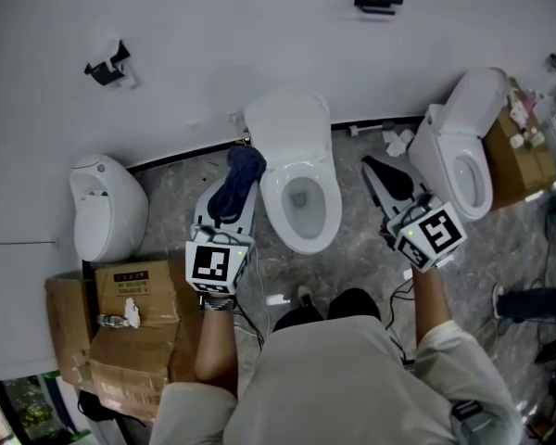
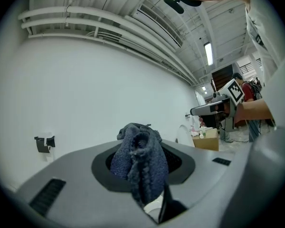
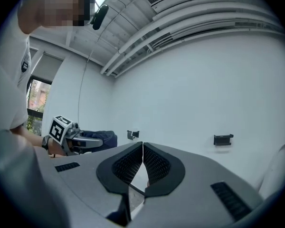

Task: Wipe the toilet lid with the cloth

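- White wall [image 1: 213, 26] and grey marbled floor [image 1: 352, 248] frame a row of three white fixtures, and we stand facing the middle toilet [image 1: 301, 207].
- Its lid [image 1: 287, 119] stands raised against the wall, with the bowl open below it.
- Our left claw [image 1: 233, 202] pinches a dark blue cloth [image 1: 245, 167], which is bunched between the jaws and bulges out over the tips.
- We hold the cloth in the air just left of the middle toilet, near the lower left edge of the lid. We cannot tell whether it touches.
- Our right claw [image 3: 142, 150] has its jaws pressed together with nothing between them.
- It sits to the right of the bowl, between the middle toilet and a second toilet [image 1: 463, 156] farther right.
- On the left stands a rounded fixture [image 1: 107, 211], with stacked cardboard boxes [image 1: 130, 327] on the floor in front of it.
- Another open box [image 1: 519, 151] sits beside the second toilet, holding small items too small to make out.
- One black bracket [image 1: 107, 66] is fixed to the wall above the rounded fixture, and a second bracket [image 1: 378, 0] is fixed higher up to the right of the lid.
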Demonstrator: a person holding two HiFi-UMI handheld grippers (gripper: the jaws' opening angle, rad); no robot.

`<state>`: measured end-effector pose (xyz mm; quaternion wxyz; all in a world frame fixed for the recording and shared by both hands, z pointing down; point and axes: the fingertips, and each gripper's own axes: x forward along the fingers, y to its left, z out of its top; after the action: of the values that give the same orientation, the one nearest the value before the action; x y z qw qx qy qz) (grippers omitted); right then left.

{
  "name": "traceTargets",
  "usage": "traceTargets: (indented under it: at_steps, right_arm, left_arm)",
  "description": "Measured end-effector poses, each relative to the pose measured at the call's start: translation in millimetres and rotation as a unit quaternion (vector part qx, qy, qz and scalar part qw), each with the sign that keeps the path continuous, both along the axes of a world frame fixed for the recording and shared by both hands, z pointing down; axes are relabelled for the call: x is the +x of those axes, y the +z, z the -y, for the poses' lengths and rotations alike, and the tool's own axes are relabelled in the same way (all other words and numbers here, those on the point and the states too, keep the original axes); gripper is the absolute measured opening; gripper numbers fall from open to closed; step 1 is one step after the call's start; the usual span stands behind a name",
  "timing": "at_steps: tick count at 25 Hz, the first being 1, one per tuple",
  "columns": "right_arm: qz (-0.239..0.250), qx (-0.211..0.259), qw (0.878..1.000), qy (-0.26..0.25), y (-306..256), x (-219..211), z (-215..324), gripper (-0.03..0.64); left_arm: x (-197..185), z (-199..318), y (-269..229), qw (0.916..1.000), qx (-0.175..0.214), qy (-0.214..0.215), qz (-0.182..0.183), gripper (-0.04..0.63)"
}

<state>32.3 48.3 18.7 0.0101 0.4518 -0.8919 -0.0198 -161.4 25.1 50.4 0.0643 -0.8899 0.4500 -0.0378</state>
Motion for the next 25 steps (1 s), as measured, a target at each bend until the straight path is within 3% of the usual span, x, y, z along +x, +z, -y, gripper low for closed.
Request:
traceTargets:
  at_steps: [6, 17, 25]
  right_arm:
    - [-0.029, 0.002, 1.000, 0.008, 40, -3, 46, 0.029]
    - [-0.028, 0.015, 0.999, 0.012, 145, 19, 135, 0.029]
    - [-0.020, -0.005, 1.000, 0.006, 230, 49, 194, 0.029]
  left_arm:
    - [1, 53, 45, 0.9997, -0.016, -0.015, -0.005, 0.120]
    - [37, 155, 156, 0.9992, 0.004, -0.040, 0.002, 0.120]
    - [56, 213, 229, 0.9985, 0.008, -0.050, -0.022, 0.120]
